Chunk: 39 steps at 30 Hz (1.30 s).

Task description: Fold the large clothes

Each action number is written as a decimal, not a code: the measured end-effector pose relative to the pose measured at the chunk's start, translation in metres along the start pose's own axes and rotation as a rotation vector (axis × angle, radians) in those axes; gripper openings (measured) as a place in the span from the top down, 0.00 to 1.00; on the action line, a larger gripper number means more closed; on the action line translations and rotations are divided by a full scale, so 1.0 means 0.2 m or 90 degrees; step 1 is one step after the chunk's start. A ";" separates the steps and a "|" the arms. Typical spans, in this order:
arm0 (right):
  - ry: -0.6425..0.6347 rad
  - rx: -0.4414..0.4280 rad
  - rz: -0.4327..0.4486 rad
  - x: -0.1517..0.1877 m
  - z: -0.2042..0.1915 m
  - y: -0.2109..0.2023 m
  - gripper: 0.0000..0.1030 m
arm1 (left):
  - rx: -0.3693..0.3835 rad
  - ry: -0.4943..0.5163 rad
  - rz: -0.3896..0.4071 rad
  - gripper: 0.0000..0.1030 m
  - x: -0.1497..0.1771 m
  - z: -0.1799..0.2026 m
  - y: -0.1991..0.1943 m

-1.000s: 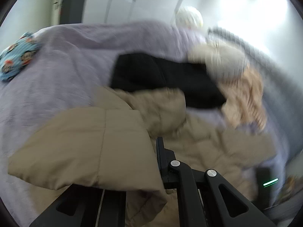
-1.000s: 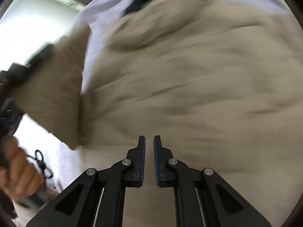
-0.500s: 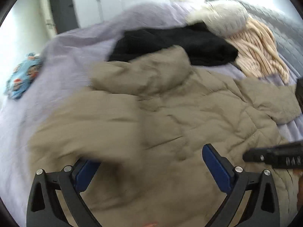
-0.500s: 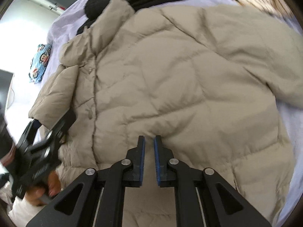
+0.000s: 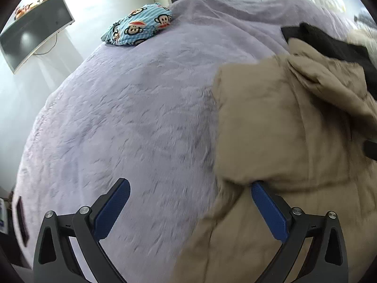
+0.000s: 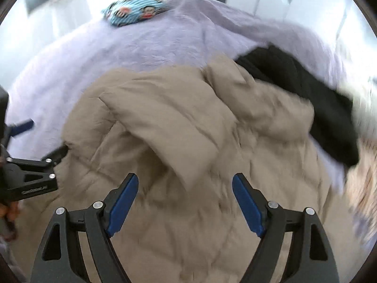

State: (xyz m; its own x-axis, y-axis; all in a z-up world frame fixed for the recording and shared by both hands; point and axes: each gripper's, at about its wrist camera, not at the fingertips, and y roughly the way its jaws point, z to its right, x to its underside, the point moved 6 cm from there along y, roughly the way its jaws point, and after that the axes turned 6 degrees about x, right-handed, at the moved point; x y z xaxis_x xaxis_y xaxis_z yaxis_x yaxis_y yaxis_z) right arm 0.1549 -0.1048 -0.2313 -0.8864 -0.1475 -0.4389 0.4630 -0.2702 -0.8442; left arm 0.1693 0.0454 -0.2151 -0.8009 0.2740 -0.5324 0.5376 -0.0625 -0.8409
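Observation:
A beige puffer jacket (image 6: pixel 188 141) lies on a lilac fleece bedspread (image 5: pixel 129 108), with one sleeve (image 6: pixel 165 118) folded across its front. It also shows at the right of the left wrist view (image 5: pixel 294 129). My left gripper (image 5: pixel 188 202) is open at the jacket's left edge, its right finger against the folded sleeve. It also shows at the left of the right wrist view (image 6: pixel 30 174). My right gripper (image 6: pixel 185 198) is open and empty just above the jacket's front, near the sleeve cuff.
A black garment (image 6: pixel 306 94) lies beyond the jacket's collar, with a striped peach garment (image 6: pixel 362 176) at the far right. A blue monkey-print cloth (image 5: pixel 139 30) sits at the far edge of the bed. A monitor (image 5: pixel 33 33) stands on the left.
Both grippers have opened; the right was shut half a second ago. The left gripper let go of the sleeve, which now lies across the jacket, and swung left toward the jacket's edge.

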 end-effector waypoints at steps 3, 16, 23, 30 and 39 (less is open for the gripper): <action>0.028 0.054 0.019 -0.09 0.04 0.06 0.19 | -0.013 -0.040 0.000 0.00 -0.01 -0.06 0.05; 0.624 -0.261 -0.145 0.49 0.70 0.37 0.88 | 0.020 -0.084 -0.023 0.00 0.05 -0.22 0.06; 0.626 -0.108 -0.097 0.64 0.96 0.09 0.50 | 0.091 -0.078 0.000 0.22 -0.21 -0.31 -0.06; 0.494 -0.124 -0.047 0.46 0.89 0.04 0.81 | 0.180 -0.037 -0.005 0.50 -0.49 -0.03 0.19; 0.479 -0.136 -0.121 0.53 0.84 0.40 0.88 | 0.132 -0.018 -0.030 0.43 -0.39 0.12 0.41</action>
State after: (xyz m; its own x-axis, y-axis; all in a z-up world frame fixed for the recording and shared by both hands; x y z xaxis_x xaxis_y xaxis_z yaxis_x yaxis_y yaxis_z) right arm 0.1001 -0.3021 -0.2937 -0.7510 0.5842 -0.3076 0.3602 -0.0279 -0.9325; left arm 0.2694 -0.0031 -0.2459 -0.8324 0.2548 -0.4922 0.4360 -0.2470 -0.8654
